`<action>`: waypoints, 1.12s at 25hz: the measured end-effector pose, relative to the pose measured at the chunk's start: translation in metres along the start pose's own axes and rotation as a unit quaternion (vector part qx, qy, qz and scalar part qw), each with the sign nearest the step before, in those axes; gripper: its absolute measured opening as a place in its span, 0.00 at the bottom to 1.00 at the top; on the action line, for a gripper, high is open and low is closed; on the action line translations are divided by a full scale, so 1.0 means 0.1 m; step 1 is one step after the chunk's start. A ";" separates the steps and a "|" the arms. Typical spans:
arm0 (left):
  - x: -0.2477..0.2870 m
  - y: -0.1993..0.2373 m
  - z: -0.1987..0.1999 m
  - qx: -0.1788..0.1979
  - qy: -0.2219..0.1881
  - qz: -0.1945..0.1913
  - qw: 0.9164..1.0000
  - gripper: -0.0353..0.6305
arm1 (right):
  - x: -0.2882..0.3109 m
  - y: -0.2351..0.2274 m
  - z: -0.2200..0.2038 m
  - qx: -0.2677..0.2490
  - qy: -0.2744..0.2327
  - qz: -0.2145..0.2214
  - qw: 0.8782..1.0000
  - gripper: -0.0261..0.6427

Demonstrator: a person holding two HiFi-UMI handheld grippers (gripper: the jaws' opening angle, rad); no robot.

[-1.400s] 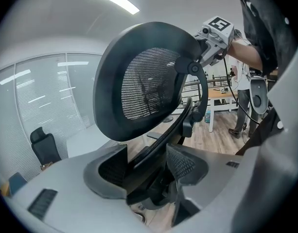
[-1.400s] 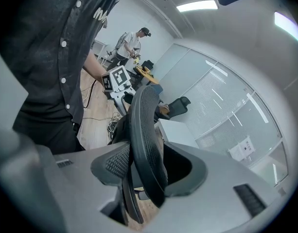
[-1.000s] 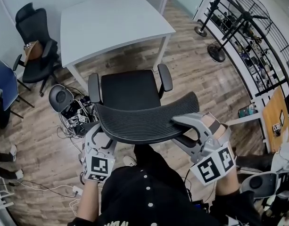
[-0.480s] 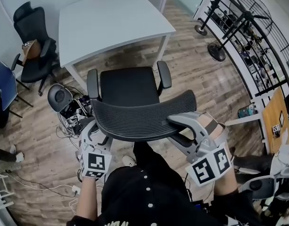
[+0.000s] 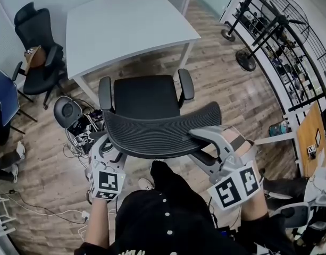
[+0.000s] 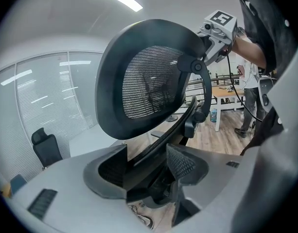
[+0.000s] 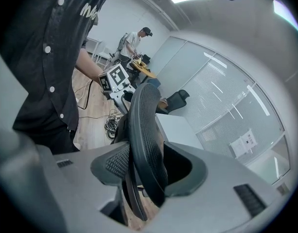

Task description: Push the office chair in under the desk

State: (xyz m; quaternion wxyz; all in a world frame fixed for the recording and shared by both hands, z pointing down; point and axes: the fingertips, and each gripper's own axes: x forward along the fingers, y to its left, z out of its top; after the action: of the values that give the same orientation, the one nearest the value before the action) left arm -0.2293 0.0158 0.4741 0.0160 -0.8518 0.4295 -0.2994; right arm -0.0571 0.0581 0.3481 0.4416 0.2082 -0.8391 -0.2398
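The black office chair stands in front of the white desk (image 5: 125, 23), its seat (image 5: 147, 97) just short of the desk's near edge. Its mesh backrest (image 5: 163, 129) faces me. My left gripper (image 5: 107, 145) is shut on the backrest's left end, and its own view shows the backrest (image 6: 149, 81) with the rear frame clamped in the left gripper (image 6: 146, 166). My right gripper (image 5: 197, 146) is shut on the backrest's right end. Its own view shows the backrest's edge (image 7: 146, 125) running upright through the right gripper (image 7: 144, 166).
A second black chair (image 5: 38, 47) and a blue chair (image 5: 3, 94) stand at the left. Cables and a round device (image 5: 77, 124) lie on the wooden floor by the desk's left leg. Fan stands (image 5: 248, 52) and a shelf are at the right. A person (image 7: 134, 40) works far behind.
The chair and both grippers have shifted slightly forward and left, toward the desk. The grips are unchanged.
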 end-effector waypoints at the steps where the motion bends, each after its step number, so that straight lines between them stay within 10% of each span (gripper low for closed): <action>1: 0.02 0.02 0.00 0.000 0.000 0.000 1.000 0.46 | 0.02 -0.01 -0.01 -0.001 0.000 0.002 1.000 0.36; 28: 0.54 0.44 0.12 -0.004 0.010 0.003 1.000 0.46 | 0.41 -0.53 -0.16 0.001 0.002 -0.002 1.000 0.36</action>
State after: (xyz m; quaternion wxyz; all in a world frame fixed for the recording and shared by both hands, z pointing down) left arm -0.2304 -0.0542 0.4784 0.0094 -0.8473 0.4338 -0.3063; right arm -0.0574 -0.0108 0.3514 0.4430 0.2104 -0.8379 -0.2395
